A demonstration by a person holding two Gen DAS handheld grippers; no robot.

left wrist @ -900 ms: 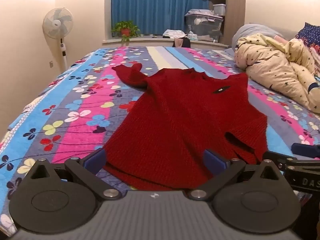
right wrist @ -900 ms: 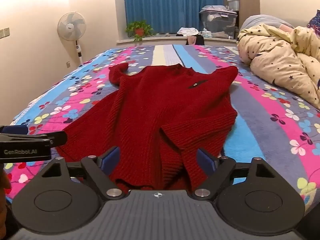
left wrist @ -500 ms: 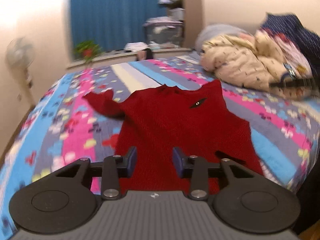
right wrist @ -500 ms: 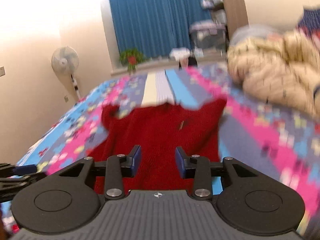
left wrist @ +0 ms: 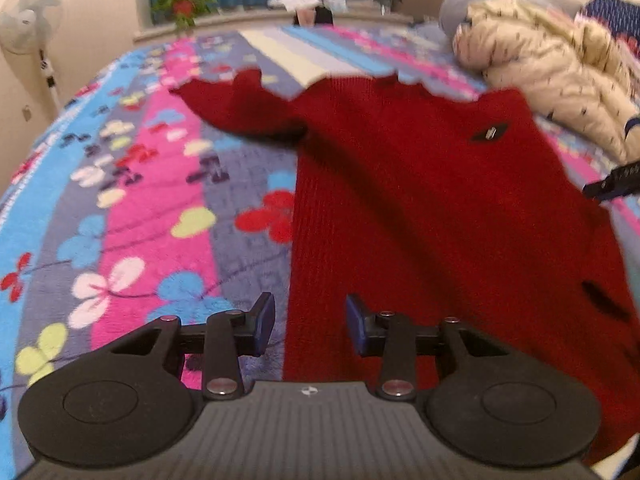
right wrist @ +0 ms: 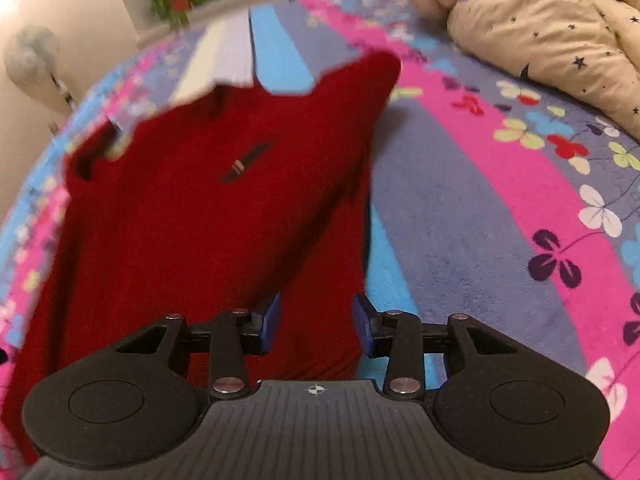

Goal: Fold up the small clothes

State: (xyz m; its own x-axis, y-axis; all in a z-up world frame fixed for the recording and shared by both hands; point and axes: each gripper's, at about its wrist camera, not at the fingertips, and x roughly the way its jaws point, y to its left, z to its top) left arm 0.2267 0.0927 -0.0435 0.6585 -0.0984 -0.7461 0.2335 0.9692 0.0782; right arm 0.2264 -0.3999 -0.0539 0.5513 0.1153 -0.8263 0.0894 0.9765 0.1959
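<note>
A red knitted sweater (left wrist: 420, 200) lies flat on the flowered bedspread (left wrist: 140, 220), neck away from me, with one sleeve (left wrist: 240, 108) spread to the far left. My left gripper (left wrist: 310, 314) hovers over the sweater's left side edge, jaws partly apart with nothing clamped. In the right wrist view the sweater (right wrist: 208, 220) fills the left half. My right gripper (right wrist: 318, 312) hangs over its right side edge, jaws likewise apart and gripping nothing. A tip of the right gripper (left wrist: 616, 182) pokes in at the right of the left wrist view.
A cream star-print duvet (left wrist: 552, 64) is bunched at the far right of the bed, also the duvet (right wrist: 540, 20) in the right view. A standing fan (left wrist: 28, 16) and a potted plant (left wrist: 182, 0) stand beyond the bed's far left.
Both grippers narrowed from wide open to partly open. They moved forward over the sweater and tilted down, the left toward its left edge, the right toward its right edge.
</note>
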